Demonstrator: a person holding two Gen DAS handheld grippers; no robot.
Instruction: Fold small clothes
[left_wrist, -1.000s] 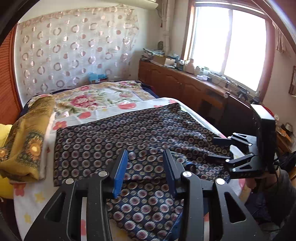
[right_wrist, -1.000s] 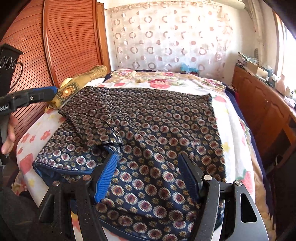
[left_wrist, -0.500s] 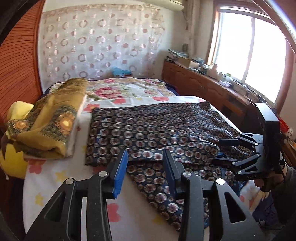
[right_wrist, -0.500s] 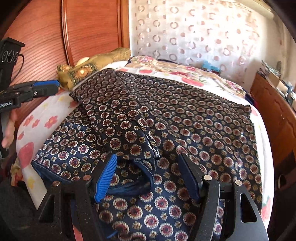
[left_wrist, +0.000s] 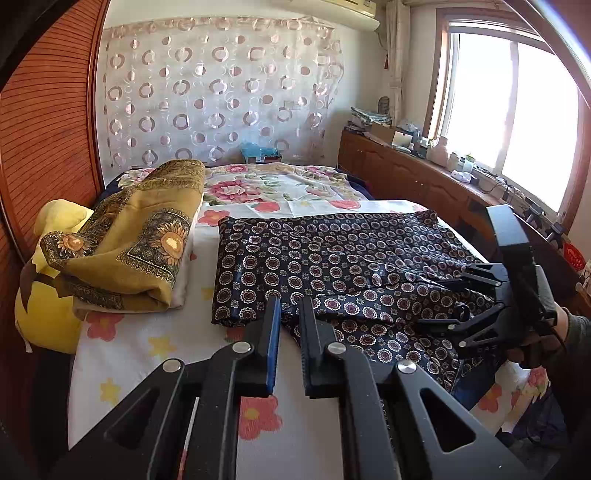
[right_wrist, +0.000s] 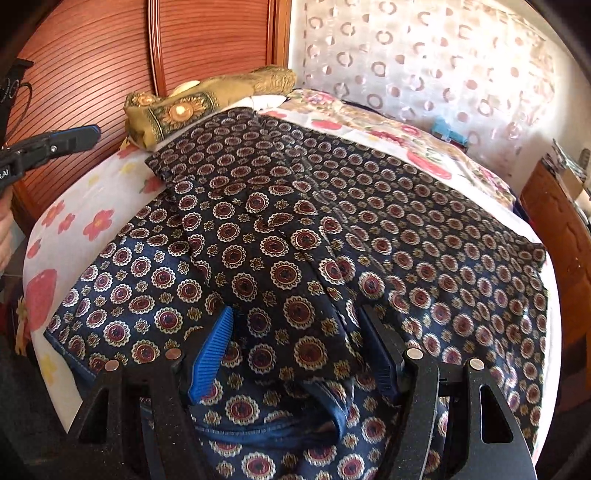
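A dark navy garment (left_wrist: 332, 258) with red and white medallions lies spread across the bed, one part folded over itself (right_wrist: 280, 266). My left gripper (left_wrist: 289, 301) hovers just short of the garment's near left edge. Its jaws are closing to a narrow gap, and no cloth is pinched between them. In the right wrist view the left gripper (right_wrist: 74, 136) hangs in the air above the bed's left side. My right gripper (right_wrist: 297, 328) stands open low over the folded flap, its blue-padded fingers (right_wrist: 214, 350) straddling it. It also shows at the garment's right edge (left_wrist: 436, 302).
A folded mustard blanket (left_wrist: 140, 240) with sunflowers rests on a yellow pillow (left_wrist: 51, 295) at the bed's left, against the wooden headboard (right_wrist: 92, 55). The floral sheet (left_wrist: 166, 369) lies bare near the left gripper. A cluttered wooden cabinet (left_wrist: 424, 177) runs under the window.
The left gripper has swung left to the garment's left edge and its jaws have narrowed. The right gripper has moved in lower over the folded flap, staying open.
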